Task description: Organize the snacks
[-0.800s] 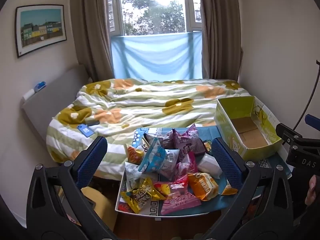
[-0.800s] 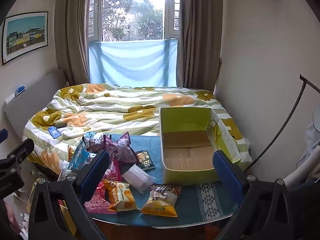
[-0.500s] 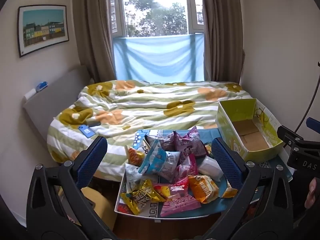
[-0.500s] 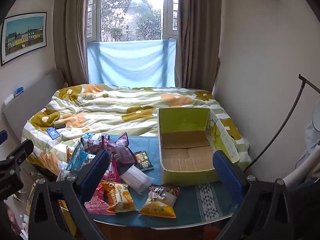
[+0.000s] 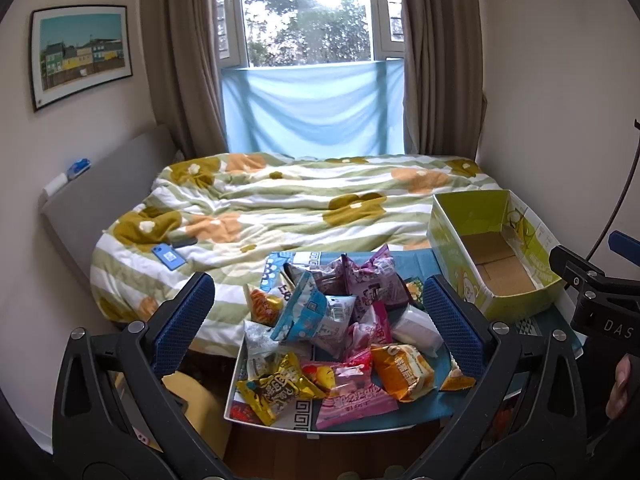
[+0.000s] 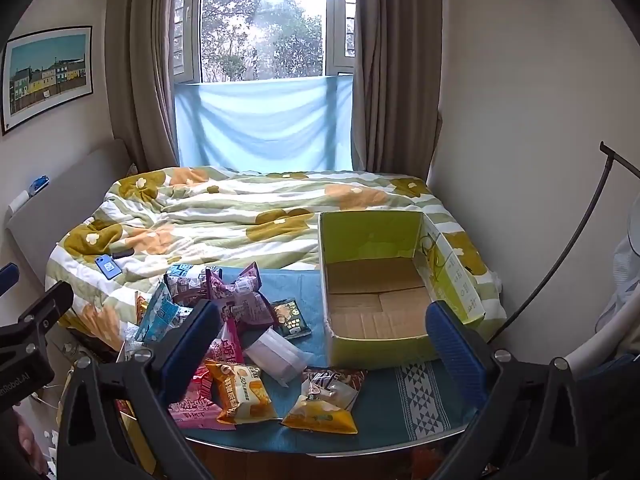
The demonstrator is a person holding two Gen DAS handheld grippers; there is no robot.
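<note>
While both tongs, left gripper (image 5: 318,312) and right gripper (image 6: 322,338), gape wide and empty, pick one loose snack pile (image 5: 332,332) edge packet for the green box (image 6: 384,276).

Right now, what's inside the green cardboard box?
Nothing visible: the green cardboard box shows only bare brown floor flaps. Its near wall hides the strip of floor right behind it.

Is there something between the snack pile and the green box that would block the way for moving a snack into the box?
Nothing visible blocks it. The green box stands open-topped and empty just right of the snack pile, on the same blue cloth. Only its low side wall must be cleared.
</note>
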